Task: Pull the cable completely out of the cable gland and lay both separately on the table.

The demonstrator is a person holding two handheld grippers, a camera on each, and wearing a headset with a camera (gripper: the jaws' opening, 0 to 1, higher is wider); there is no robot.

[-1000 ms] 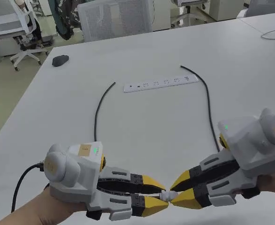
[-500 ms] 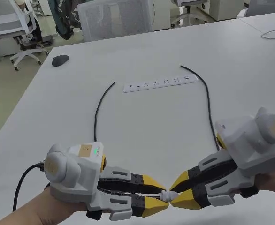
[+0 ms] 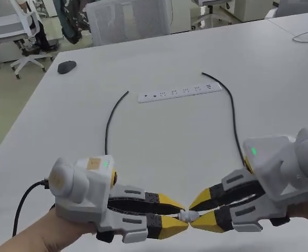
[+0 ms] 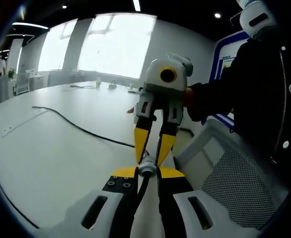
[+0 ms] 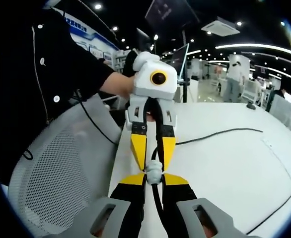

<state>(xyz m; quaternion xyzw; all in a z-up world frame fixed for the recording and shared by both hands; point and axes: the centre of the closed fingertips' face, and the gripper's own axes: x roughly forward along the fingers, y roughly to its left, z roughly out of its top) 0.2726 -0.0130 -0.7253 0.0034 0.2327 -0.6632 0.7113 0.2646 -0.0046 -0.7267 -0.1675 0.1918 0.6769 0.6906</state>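
White gland [image 3: 185,215] is held in the air at the near edge of the worktop [image 3: 170,147], well short of the strip [image 3: 180,92], pinched between the two tools' tips.

Left tool [image 3: 181,215]: narrow, yellow tips clamped on the gland.
Right tool [image 3: 193,214]: also narrow, tips touching the gland's other end. Can't tell if it bites the gland or the cable [image 5: 158,198].

Both gripper views show the black cable running out of the gland on each side and back between each tool's jaws, so my read is that it's fully threaded and not yet drawn out.

How I'd do the pull:
- One tool on the gland body only, the other on bare cable just beside the gland. If both sit on the gland, nothing will slide.
- Pull straight along the gland's axis. Any angle will likely bind the cable in the seal.
- Expect a regrip, since one stroke probably won't clear the whole length.
- Lay-down: gland on bare worktop on the near side of the strip, cable apart from it and clear of the two loose cables [image 3: 108,126] flanking the strip.
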